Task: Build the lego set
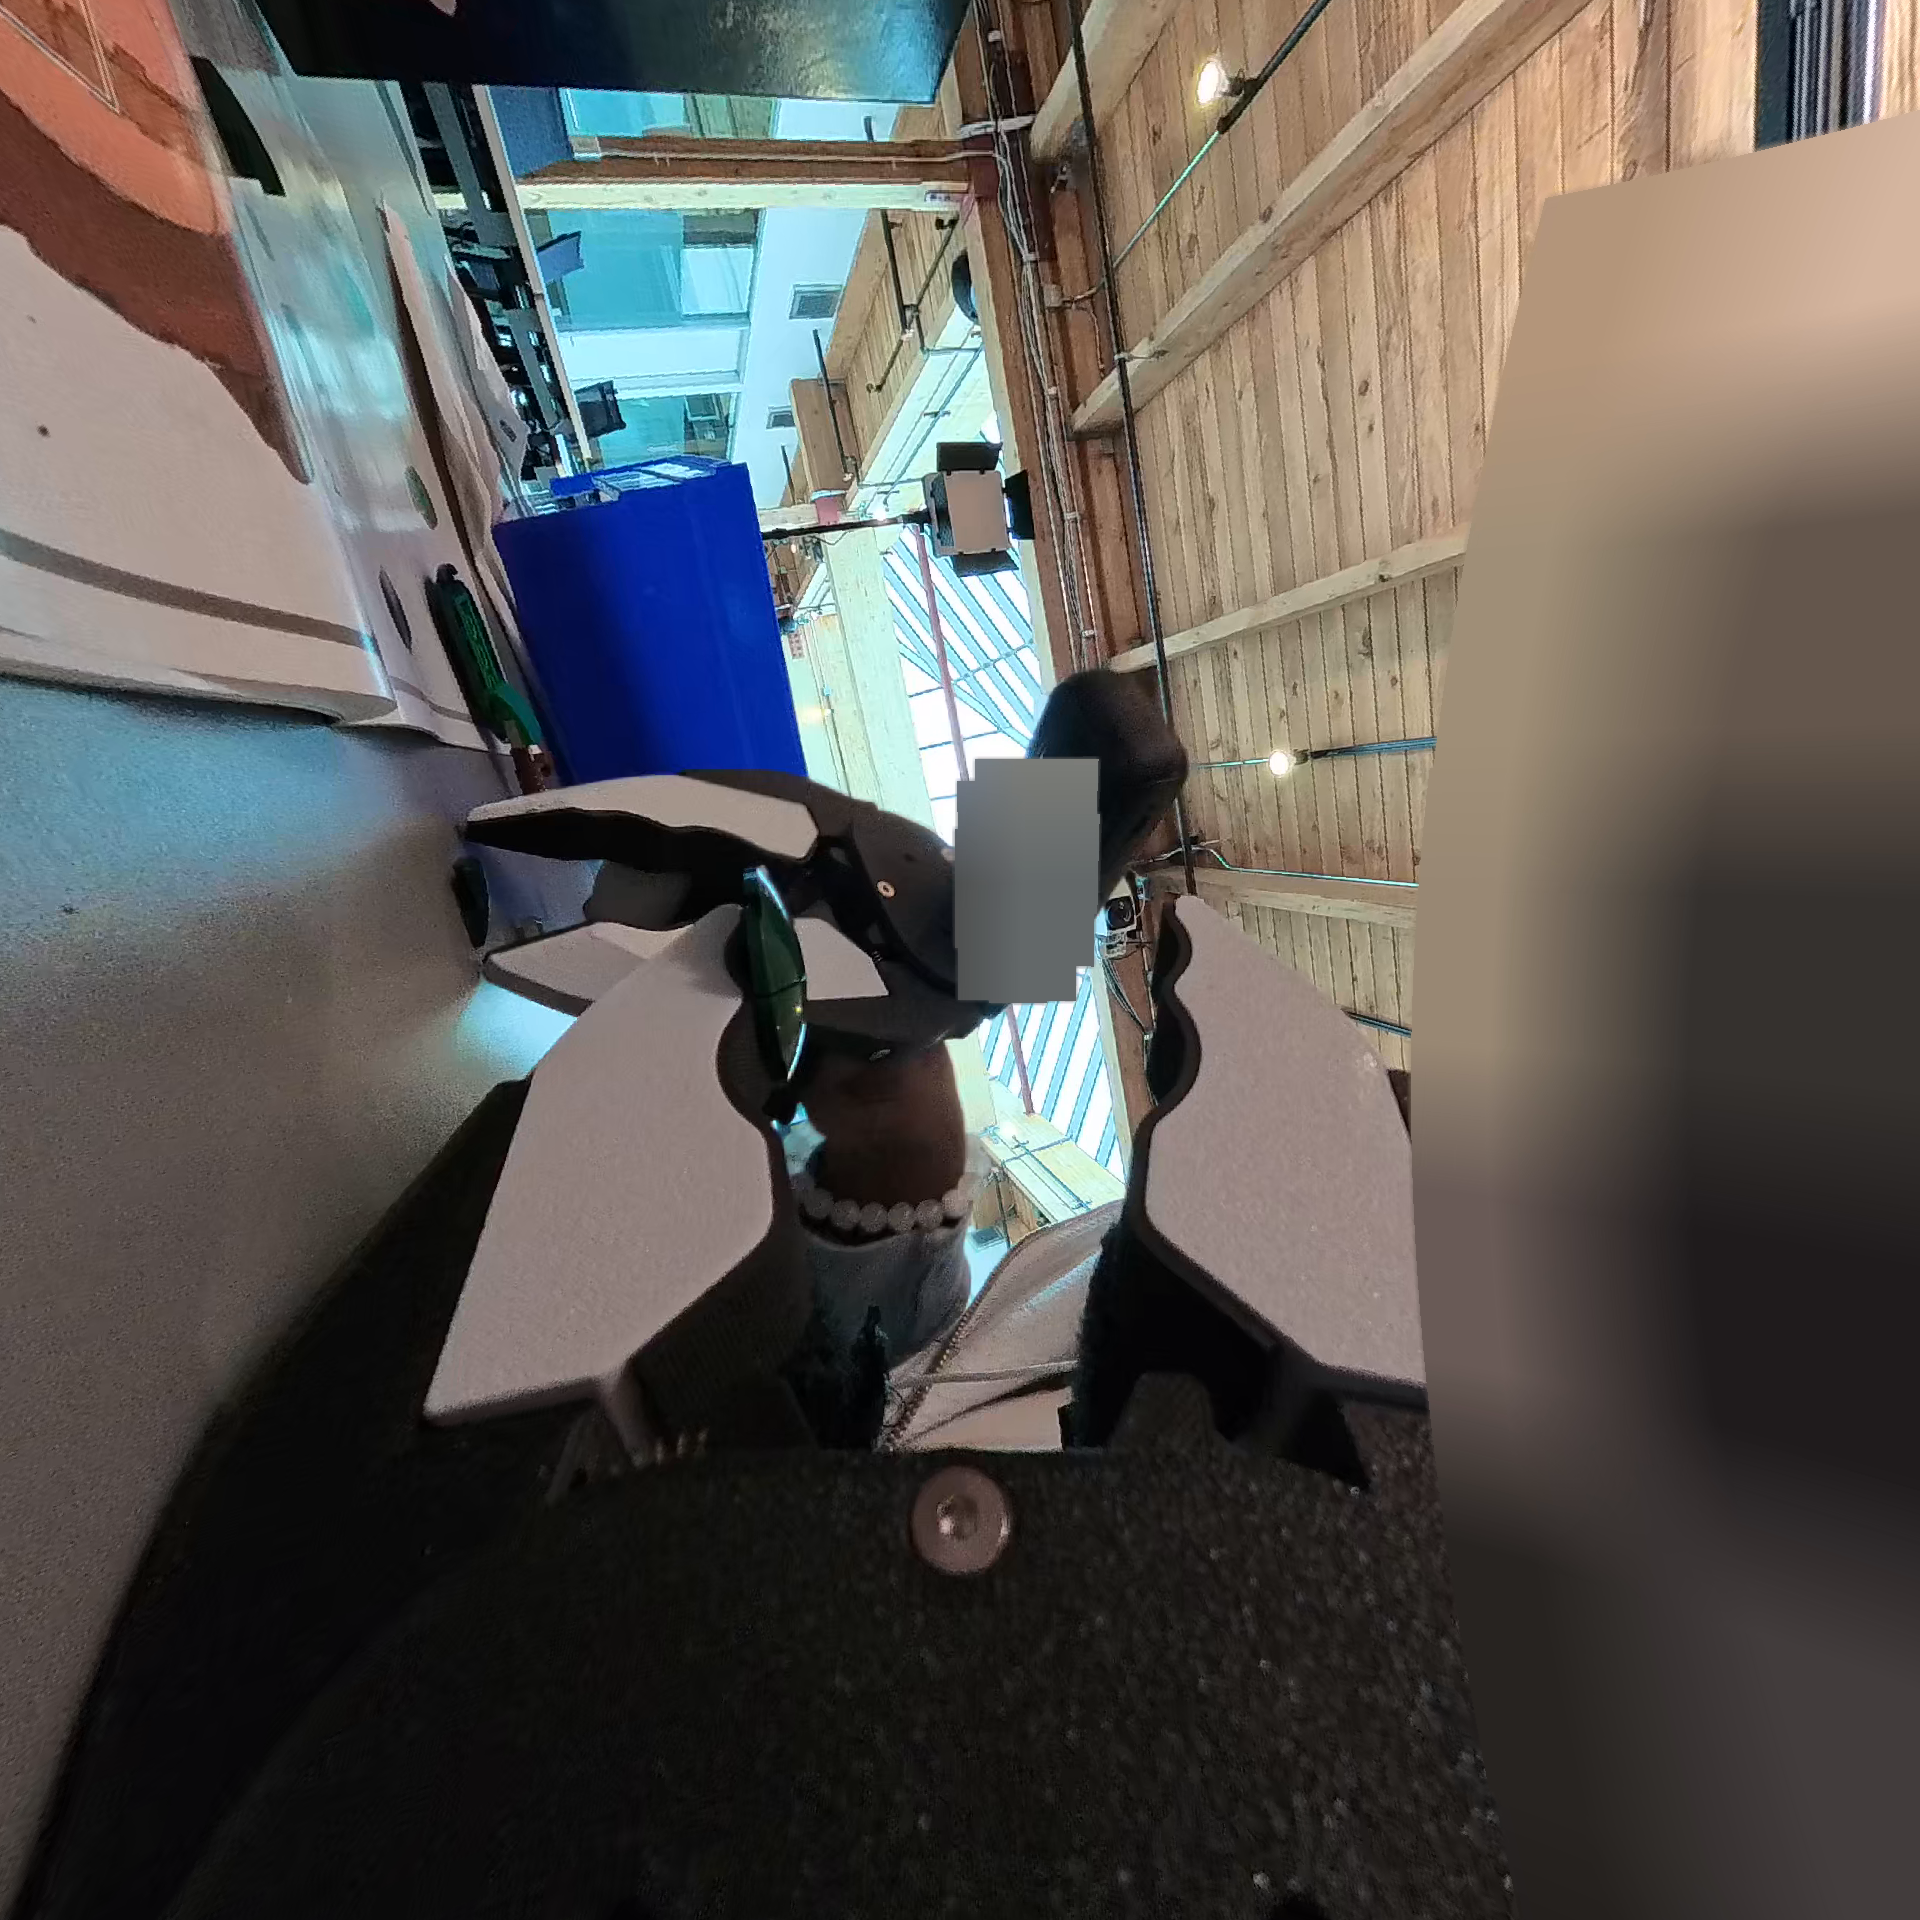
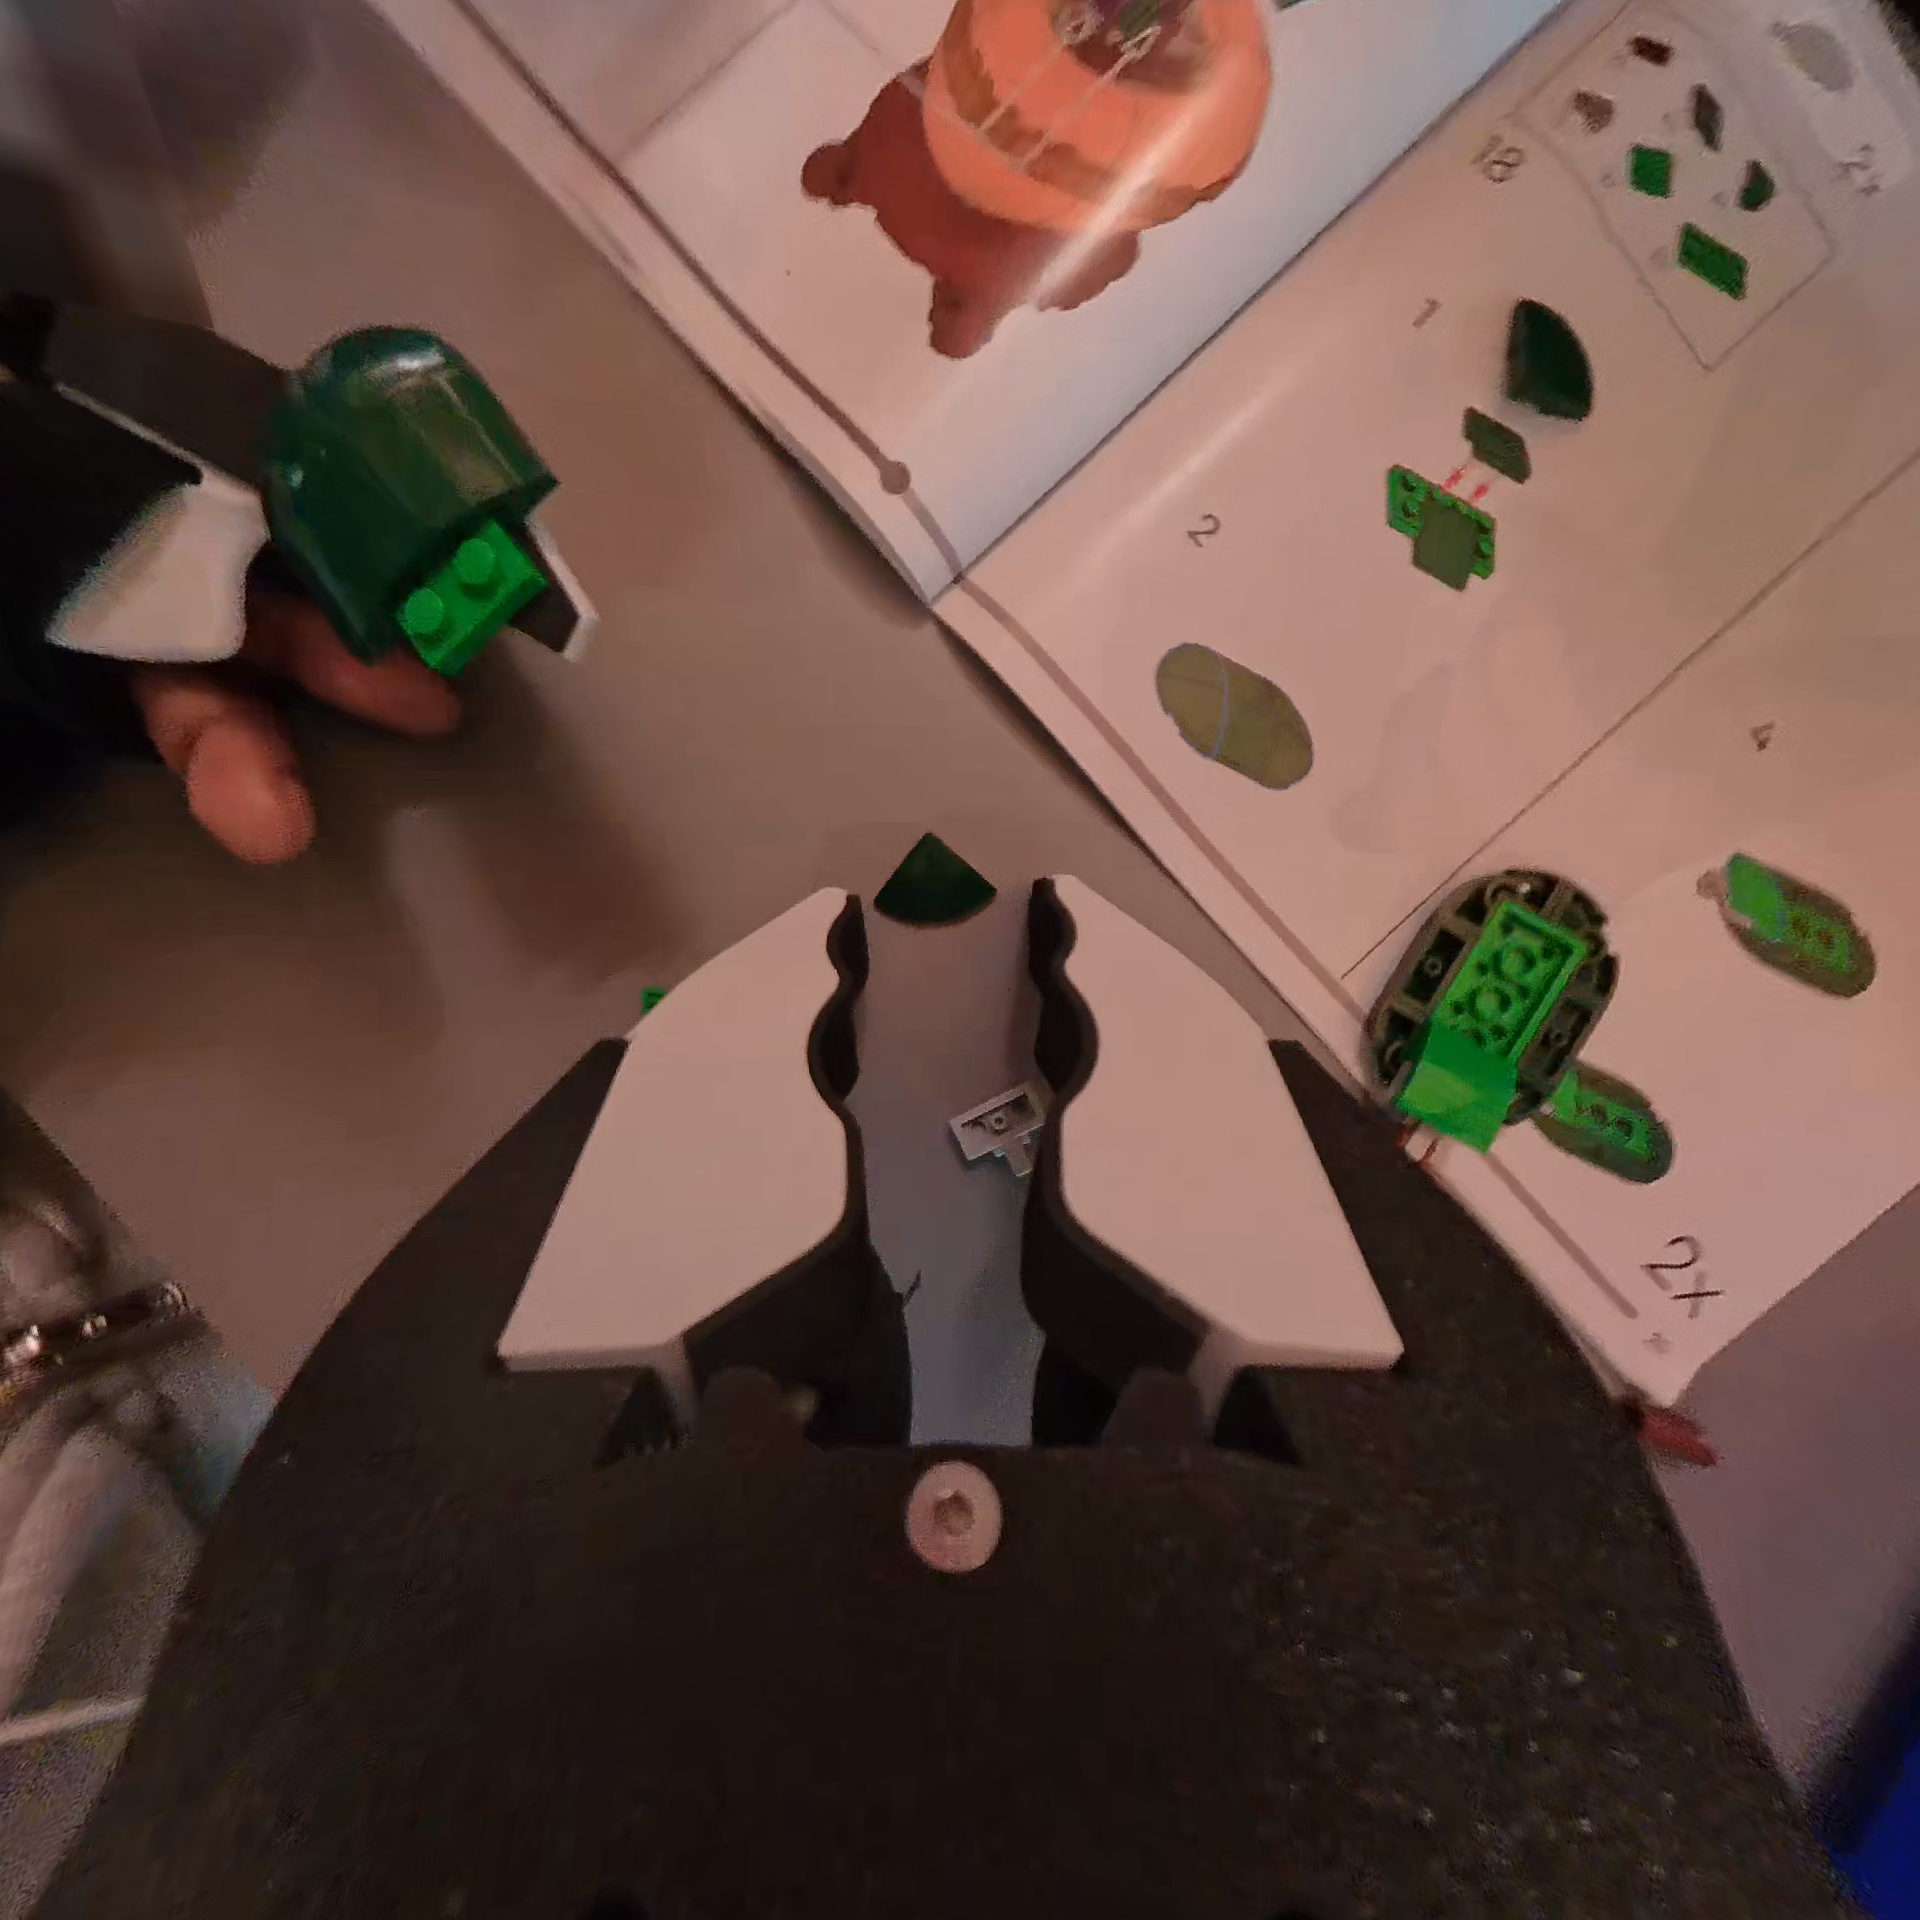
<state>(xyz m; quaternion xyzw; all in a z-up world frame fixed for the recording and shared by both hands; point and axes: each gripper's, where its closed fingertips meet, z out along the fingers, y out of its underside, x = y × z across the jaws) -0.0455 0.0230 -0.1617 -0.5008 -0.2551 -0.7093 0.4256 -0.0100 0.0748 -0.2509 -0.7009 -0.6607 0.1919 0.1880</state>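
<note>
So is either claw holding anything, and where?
Right gripper: nothing, jaws open. A dark green domed piece sits at the tip of the left gripper, but whether it is clamped cannot be told.

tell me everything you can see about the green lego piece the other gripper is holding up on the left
The dark green domed assembly looks like glossy plastic: a rounded, slightly translucent shell with a bright green two-stud plate fixed at its lower end, studs facing the camera. It is held off the grey table, tilted, at the tip of the left gripper. The jaws' exact contact is hidden. A person's fingers show just below, apparently not touching it.
</note>
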